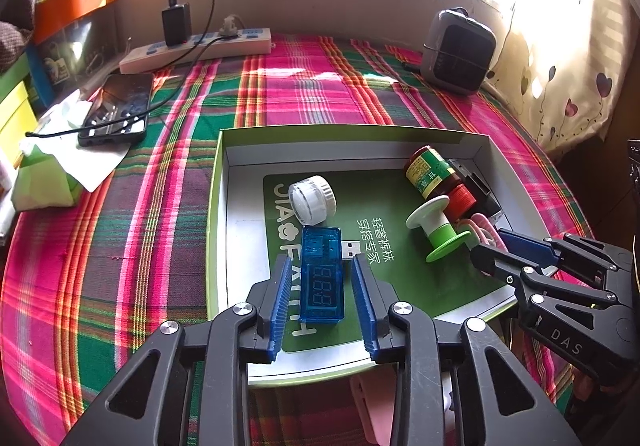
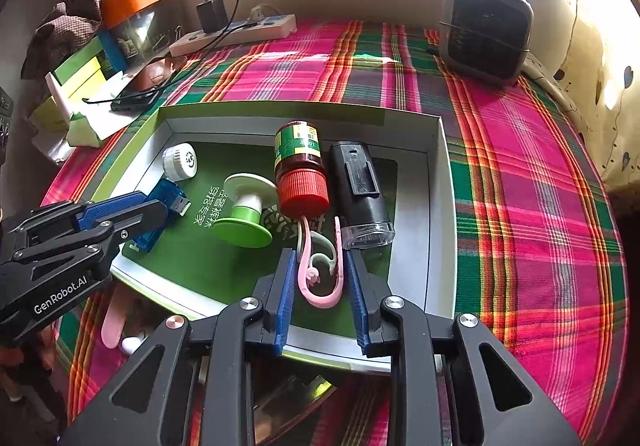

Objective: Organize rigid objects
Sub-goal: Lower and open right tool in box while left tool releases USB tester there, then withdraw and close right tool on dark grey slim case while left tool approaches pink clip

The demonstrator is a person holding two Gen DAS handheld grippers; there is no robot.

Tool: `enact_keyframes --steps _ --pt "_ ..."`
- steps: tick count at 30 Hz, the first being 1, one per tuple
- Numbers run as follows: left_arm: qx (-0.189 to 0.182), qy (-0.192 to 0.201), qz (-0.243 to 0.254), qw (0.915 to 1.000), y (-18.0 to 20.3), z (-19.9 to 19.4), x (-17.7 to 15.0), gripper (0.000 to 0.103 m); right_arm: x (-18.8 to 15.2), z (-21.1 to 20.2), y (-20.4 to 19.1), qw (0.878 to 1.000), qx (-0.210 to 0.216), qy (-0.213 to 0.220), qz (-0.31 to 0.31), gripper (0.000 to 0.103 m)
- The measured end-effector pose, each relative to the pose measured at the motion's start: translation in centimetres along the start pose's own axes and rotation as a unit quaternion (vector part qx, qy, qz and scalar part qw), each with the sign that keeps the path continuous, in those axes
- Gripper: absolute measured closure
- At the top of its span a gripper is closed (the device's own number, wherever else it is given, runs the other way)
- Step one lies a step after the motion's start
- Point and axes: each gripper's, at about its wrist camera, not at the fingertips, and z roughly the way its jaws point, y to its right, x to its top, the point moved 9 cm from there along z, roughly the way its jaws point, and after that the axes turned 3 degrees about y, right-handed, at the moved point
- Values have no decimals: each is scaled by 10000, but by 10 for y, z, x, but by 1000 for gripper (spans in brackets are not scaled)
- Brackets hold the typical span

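We see our left claw [image 1: 320,282] spread around the translucent blue USB meter [image 1: 322,274] in the shallow white box [image 2: 440,206]; our right claw [image 2: 318,270] brackets pink ear-hooks [image 2: 320,278] (contact unclear).

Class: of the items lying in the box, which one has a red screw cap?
The brown bottle with the green label; no other item there has a red cap.
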Motion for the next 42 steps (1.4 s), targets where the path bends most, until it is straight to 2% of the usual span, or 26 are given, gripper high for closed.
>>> enact_keyframes --steps 8,12,32,42 --pt "39 41 -8 10000 0 -8 -3 67 -1 -7 1 9999 -19 79 77 68" --pt "115 150 35 9998 -1 -17 -2 66 -1 -13 1 9998 -28 144 120 67" --pt "6 474 -38 9989 0 -62 -15 62 -9 -56 -6 9978 -229 584 193 63" --pt "-74 608 -257 9978 -11 -81 -30 60 -39 -76 2 9966 -373 594 427 62"
